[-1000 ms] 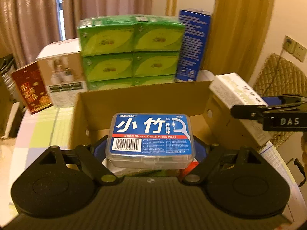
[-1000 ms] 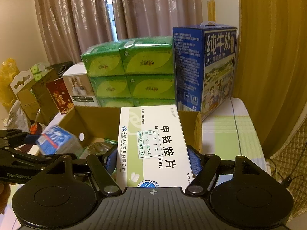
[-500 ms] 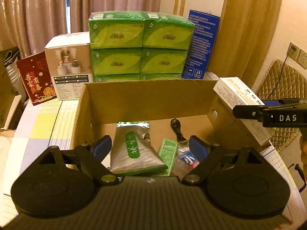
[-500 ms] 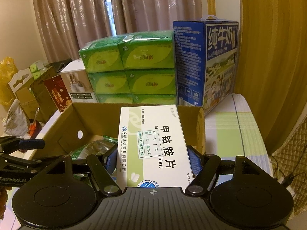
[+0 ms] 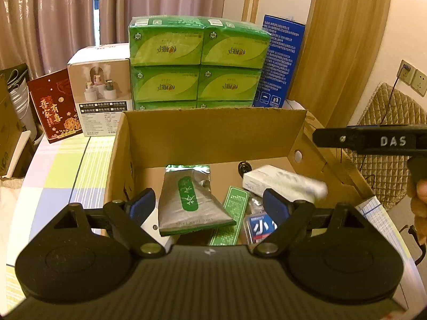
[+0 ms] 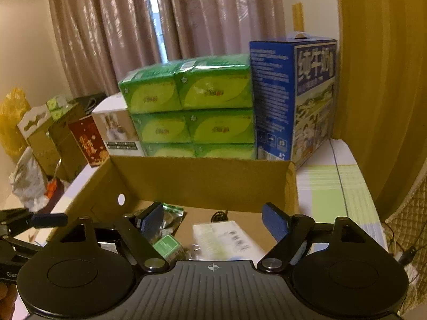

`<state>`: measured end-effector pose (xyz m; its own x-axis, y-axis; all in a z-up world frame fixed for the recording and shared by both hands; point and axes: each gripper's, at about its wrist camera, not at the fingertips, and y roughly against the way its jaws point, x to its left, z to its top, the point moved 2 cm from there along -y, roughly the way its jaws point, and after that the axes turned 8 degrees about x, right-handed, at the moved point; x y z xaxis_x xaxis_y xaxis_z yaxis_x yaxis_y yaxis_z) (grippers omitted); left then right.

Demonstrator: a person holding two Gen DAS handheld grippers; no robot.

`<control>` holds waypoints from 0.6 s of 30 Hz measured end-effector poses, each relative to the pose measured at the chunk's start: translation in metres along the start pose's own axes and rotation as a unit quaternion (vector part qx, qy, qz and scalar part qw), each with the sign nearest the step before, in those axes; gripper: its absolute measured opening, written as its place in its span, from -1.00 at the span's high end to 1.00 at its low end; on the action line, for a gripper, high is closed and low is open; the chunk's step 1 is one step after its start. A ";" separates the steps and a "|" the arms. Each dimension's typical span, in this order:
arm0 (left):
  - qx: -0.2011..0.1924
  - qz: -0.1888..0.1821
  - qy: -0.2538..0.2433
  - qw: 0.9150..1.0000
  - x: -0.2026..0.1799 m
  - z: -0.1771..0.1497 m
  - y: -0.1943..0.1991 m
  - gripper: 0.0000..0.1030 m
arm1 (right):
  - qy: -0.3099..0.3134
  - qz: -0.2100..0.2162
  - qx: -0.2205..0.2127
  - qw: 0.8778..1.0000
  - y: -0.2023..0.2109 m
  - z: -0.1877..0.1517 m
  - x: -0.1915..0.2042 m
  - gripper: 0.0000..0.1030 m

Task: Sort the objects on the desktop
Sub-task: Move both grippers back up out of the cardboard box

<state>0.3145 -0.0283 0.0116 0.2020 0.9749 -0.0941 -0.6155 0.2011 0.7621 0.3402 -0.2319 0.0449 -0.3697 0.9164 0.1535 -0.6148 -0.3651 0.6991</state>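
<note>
1. Your right gripper (image 6: 213, 220) hangs over the cardboard box (image 6: 202, 181) with its jaws opening and nothing pressed between the pads; your left gripper (image 5: 208, 204) is spread wide over the same box, holding nothing.
2. The white medicine box (image 6: 226, 240) is blurred, flat and white with green print, and sits in the cardboard box below your right gripper.
3. In the left wrist view its (image 5: 283, 182) long axis runs across the cardboard box toward the right wall, tilted down at the right end.
4. It lies beside the silver pouch (image 5: 189, 200), the green packet (image 5: 232, 213) and the blue floss case (image 5: 259, 226).
5. The cardboard walls rise on three sides; the green tissue packs (image 5: 197, 61) stand right behind the far wall.
</note>
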 end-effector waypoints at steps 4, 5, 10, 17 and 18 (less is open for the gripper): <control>0.002 -0.002 0.001 1.000 -0.002 -0.006 0.004 -0.65 | -0.009 -0.001 -0.005 1.000 0.015 -0.007 -0.004 -0.56; 0.002 -0.002 0.001 1.000 -0.002 -0.007 0.006 -0.65 | -0.014 -0.001 -0.006 1.000 0.020 -0.010 -0.005 -0.58; 0.000 -0.002 0.010 1.000 -0.003 -0.015 0.020 -0.65 | -0.026 0.000 -0.007 1.000 0.041 -0.026 -0.008 -0.64; -0.004 -0.004 0.022 1.000 -0.009 -0.031 0.051 -0.71 | -0.038 0.002 -0.005 0.999 0.075 -0.059 -0.008 -0.70; -0.006 -0.003 0.024 1.000 -0.010 -0.034 0.056 -0.71 | -0.040 0.002 -0.004 0.999 0.081 -0.065 -0.008 -0.72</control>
<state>0.2525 -0.0233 0.0330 0.1690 0.9772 -0.1289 -0.6229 0.2072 0.7543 0.2484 -0.2790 0.0551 -0.3165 0.9247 0.2117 -0.6186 -0.3704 0.6929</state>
